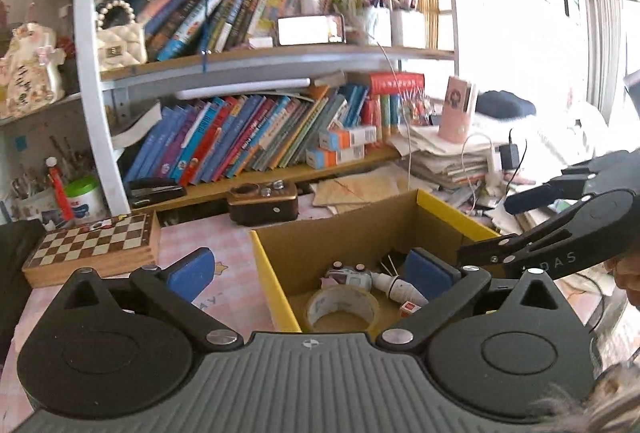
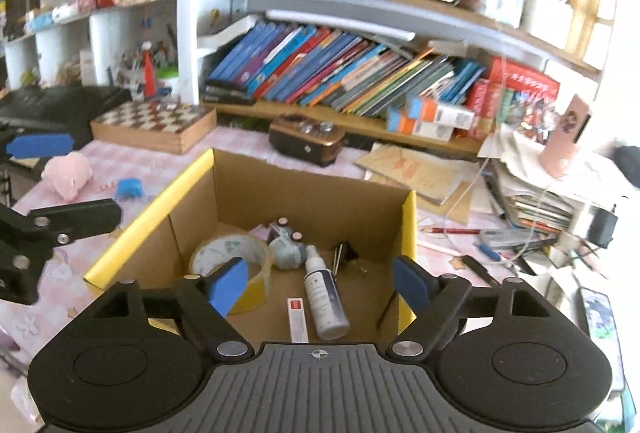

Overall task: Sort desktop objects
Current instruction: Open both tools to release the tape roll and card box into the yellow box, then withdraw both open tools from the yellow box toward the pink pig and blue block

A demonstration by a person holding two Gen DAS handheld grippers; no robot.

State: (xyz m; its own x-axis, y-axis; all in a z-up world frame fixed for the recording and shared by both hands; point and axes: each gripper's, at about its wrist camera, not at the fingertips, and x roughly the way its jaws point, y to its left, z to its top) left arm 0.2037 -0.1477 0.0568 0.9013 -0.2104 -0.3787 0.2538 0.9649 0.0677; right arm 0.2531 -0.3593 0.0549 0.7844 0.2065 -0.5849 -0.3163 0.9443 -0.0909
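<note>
Over the cardboard box (image 2: 256, 193), right tongs (image 2: 320, 283) and left tongs (image 1: 312, 271) spread, empty; pink plush (image 2: 68, 173) reach risks tongs colliding.

Bright window glare right, blurred fisheye edges.

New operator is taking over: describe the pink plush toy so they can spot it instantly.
Find the yellow-edged cardboard box on the pink checkered desk. Left of it, beyond a small blue toy, lies the pink plush toy, the only soft, fuzzy pink lump there.
</note>
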